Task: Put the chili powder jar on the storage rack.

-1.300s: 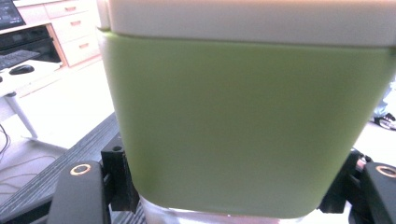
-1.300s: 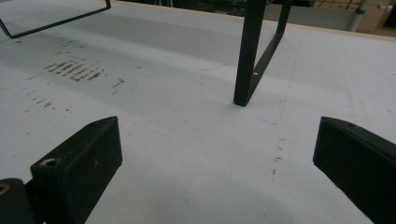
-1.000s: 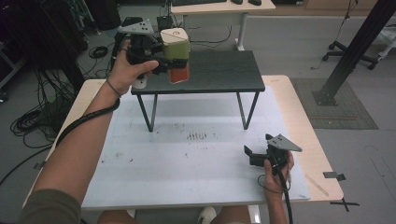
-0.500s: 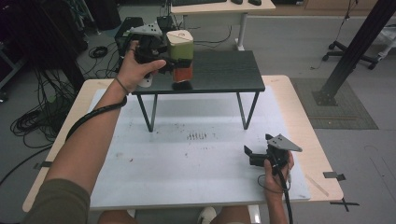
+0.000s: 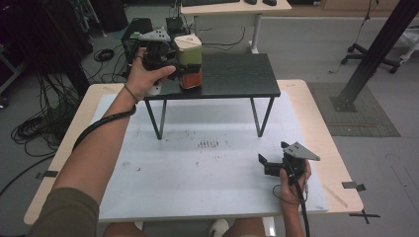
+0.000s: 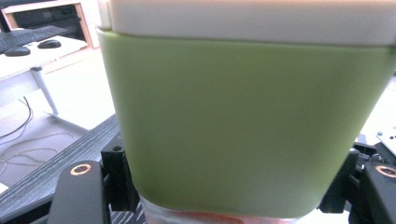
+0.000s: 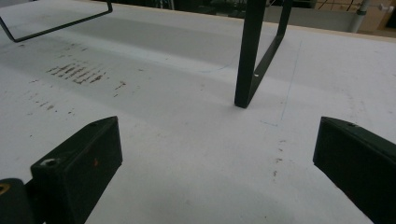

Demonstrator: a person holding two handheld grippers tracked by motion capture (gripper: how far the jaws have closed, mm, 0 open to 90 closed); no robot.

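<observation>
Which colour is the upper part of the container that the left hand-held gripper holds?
Green, with a cream lid, on the container; the left gripper view shows it best.

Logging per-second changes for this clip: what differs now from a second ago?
The left gripper, shut on the green-lidded container, has carried it down and a little rightward, so its orange base now sits at the black shelf. The grip is unchanged. The right gripper stays open and still over the white mat.

My right gripper [image 7: 212, 168] hangs low over the white table surface [image 7: 187, 154], jaws spread wide — nothing between them. Ahead, a black stand leg [image 7: 247, 60] meets the surface — brown specks [image 7: 77, 74] at left.
</observation>
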